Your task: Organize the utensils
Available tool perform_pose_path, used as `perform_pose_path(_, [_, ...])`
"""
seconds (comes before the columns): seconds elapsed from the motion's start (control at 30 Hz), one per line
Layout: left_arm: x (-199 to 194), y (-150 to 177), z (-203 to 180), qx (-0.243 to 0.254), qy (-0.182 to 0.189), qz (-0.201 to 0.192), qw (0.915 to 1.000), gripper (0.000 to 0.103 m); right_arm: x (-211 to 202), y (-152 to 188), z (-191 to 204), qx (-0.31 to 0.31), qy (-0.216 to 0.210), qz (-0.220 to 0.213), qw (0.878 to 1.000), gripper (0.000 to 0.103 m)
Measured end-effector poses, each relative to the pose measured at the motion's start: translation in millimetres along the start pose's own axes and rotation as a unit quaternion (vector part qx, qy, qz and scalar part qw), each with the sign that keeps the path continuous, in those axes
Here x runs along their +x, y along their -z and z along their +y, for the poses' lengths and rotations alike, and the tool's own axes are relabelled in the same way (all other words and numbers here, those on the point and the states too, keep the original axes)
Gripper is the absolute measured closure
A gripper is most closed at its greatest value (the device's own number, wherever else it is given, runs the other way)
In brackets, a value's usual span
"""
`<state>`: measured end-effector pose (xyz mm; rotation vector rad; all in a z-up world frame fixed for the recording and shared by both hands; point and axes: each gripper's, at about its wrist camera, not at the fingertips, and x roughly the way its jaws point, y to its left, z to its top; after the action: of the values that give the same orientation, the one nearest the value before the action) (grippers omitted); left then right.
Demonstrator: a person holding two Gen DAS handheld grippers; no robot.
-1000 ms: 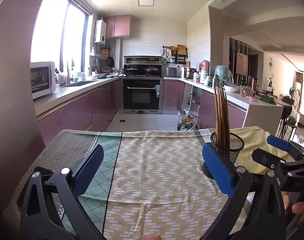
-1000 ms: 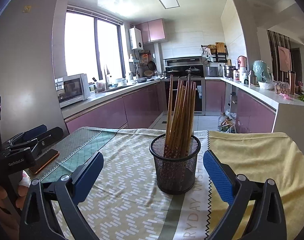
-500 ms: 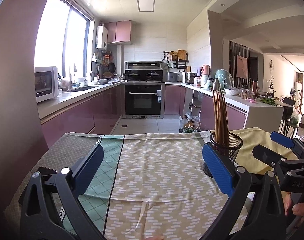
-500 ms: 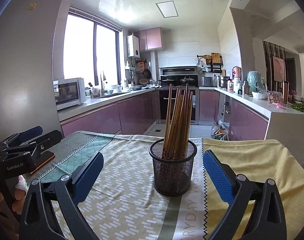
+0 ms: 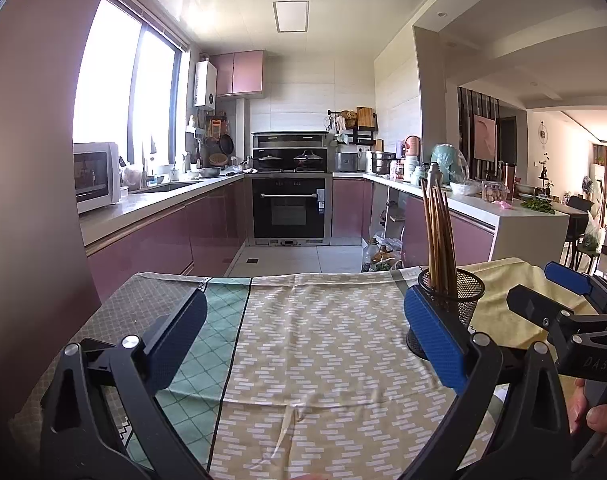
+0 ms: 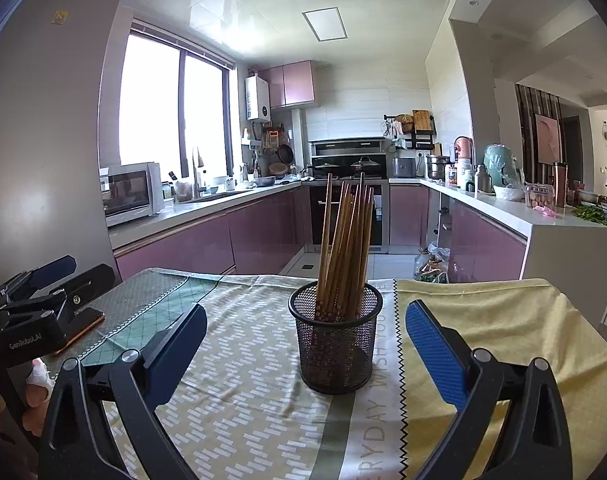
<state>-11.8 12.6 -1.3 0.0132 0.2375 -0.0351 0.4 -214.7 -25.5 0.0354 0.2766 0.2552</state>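
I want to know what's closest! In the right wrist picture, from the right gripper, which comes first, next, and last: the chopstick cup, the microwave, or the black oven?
From the right gripper, jaws open:
1. Chopstick cup, straight ahead on the tablecloth, between the jaws.
2. Microwave, off to the left on the counter.
3. Black oven, at the kitchen's far end, partly behind the chopsticks.

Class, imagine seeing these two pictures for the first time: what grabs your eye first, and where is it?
A black mesh cup packed with upright chopsticks stands mid-table on the patterned cloth. The open right tool frames it; the left tool, also open, faces bare cloth beside it.
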Motion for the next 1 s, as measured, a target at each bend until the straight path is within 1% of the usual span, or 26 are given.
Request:
perform_pose_path(0.23, [-1.8,1.3,2.5,-0.006,0.001,-0.004,1.0000,0.006,-1.8,-0.2,-1.3,0.002,0.010,-0.008,1.000,0.007])
perform_pose_path(1.0, [-2.7,1.2,4.4,-0.010,-0.002,-0.010,0.9999,0.006,-0.9,2.6,-0.1,0.007,0.010,-0.006,1.000,0.007])
